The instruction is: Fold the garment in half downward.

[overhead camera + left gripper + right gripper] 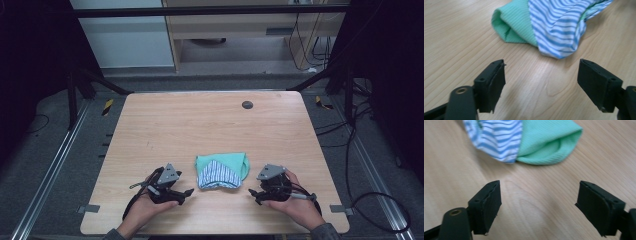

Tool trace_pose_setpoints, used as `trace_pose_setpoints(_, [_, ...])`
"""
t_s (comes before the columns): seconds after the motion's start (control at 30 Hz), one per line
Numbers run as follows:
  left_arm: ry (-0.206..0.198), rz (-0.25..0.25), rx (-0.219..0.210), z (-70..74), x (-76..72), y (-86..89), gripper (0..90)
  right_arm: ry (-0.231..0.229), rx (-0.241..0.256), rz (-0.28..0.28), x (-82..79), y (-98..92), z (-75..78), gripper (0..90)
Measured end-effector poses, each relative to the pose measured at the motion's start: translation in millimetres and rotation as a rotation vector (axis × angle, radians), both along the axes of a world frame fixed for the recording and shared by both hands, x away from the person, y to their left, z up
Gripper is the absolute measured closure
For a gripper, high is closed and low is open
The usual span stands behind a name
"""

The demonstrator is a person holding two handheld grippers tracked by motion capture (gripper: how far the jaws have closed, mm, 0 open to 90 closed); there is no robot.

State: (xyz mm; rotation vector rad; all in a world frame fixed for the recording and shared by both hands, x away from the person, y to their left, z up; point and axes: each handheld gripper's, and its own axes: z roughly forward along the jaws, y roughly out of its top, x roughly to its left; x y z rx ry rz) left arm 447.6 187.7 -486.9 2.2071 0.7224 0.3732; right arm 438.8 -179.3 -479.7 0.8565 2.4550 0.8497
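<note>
High view shows left gripper (187, 192) and right gripper (251, 192), jaws apart and empty, flanking a folded green-and-striped cloth (222, 170) on the table (200, 125); judged pre-grasp, next needing an approach to its edges.

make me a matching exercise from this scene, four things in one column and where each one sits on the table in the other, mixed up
Things:
1. left gripper
2. right gripper
3. green and striped cloth
4. dark round disc

Places, as seen in the high view:
A. near the far edge of the wooden table
B. at the near edge, left of the cloth, held open
C. between the two grippers, lying folded
D. at the near edge, right of the cloth, held open

Pairs: 1-B, 2-D, 3-C, 4-A
</note>
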Motion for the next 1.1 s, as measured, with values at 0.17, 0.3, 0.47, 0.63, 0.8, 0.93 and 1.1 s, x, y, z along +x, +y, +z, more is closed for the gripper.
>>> trace_pose_setpoints(0.17, [0.026, 0.065, -0.015, 0.8, 7.2, 8.2, 10.9, 0.056, 0.026, -0.115, 15.2, -10.2, -6.5, 8.7])
trace_pose_setpoints(0.3, [0.025, 0.098, -0.018, 1.3, 16.5, 16.0, 8.1, 0.062, 0.092, -0.202, 29.1, -20.1, -7.7, 6.6])
trace_pose_setpoints(0.47, [0.043, 0.149, -0.022, 1.0, 33.4, 28.1, 5.5, 0.078, 0.136, -0.273, 45.4, -29.6, -11.7, 7.2])
trace_pose_setpoints(0.63, [0.057, 0.2, 0.006, 0.7, 54.6, 41.1, 5.5, 0.086, 0.151, -0.343, 62.6, -36.3, -15.0, 6.7])
trace_pose_setpoints(0.8, [0.08, 0.246, 0.01, -1.6, 72.7, 51.2, 5.9, 0.088, 0.162, -0.401, 77.8, -40.6, -12.7, 6.4])
trace_pose_setpoints(0.93, [0.048, 0.284, 0.048, -0.3, 84.1, 56.1, 5.9, 0.079, 0.15, -0.419, 88.3, -41.5, -11.2, 6.5])
trace_pose_setpoints(1.1, [0.028, 0.314, 0.076, -1.7, 97.1, 59.1, 6.0, 0.075, 0.158, -0.451, 100.4, -44.2, -15.2, 8.5])
